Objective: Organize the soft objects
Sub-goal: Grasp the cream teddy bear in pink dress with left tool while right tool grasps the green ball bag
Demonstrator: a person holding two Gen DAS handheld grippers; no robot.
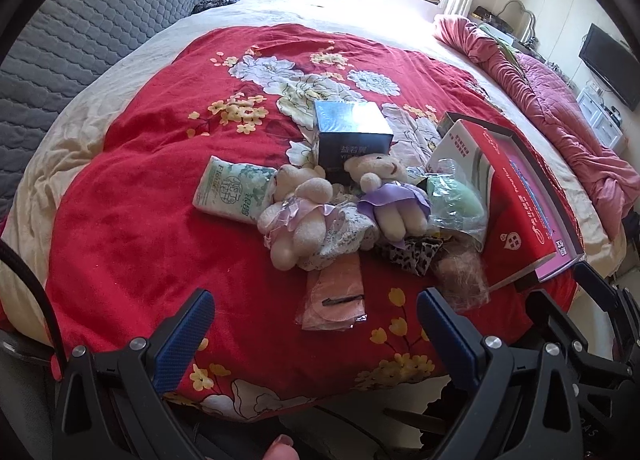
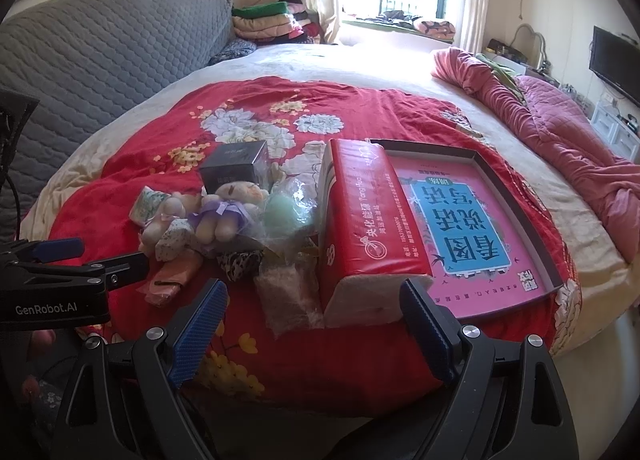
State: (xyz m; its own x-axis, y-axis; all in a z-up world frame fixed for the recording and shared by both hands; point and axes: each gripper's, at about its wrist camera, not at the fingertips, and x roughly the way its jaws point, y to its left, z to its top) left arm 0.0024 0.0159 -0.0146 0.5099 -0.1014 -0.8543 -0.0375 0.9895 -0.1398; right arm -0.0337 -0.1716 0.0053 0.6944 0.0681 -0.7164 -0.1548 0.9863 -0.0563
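The left gripper (image 1: 314, 334) hangs over the near edge of a red floral blanket (image 1: 152, 188), its blue-padded jaws spread wide with nothing between them. Just ahead of the gap between those jaws lies a flat pink cloth item in a clear wrapper (image 1: 334, 294), and past that sits the cluster of soft things: a cream plush bear in a pale lilac dress (image 1: 298, 214) lying on its side, and touching it on the right-jaw side, a second cream plush bear in a purple satin dress (image 1: 394, 196) propped against a dark blue glossy box (image 1: 352, 136). Off toward the left jaw rests a small white-and-green tissue packet (image 1: 228, 190). Beyond the right jaw are a mint-green sponge in a crinkled clear bag (image 1: 454, 200), a leopard-print fabric piece (image 1: 412, 254) and a bag of pinkish fluff (image 1: 464, 274). The right gripper (image 2: 312, 318) also stands wide and empty; directly ahead of its jaws is a tall red soft pack of paper tissues (image 2: 362, 220), whose near end lies just inside the right jaw's tip, leaning on a shallow grey tray holding a pink and blue printed board (image 2: 472, 228).
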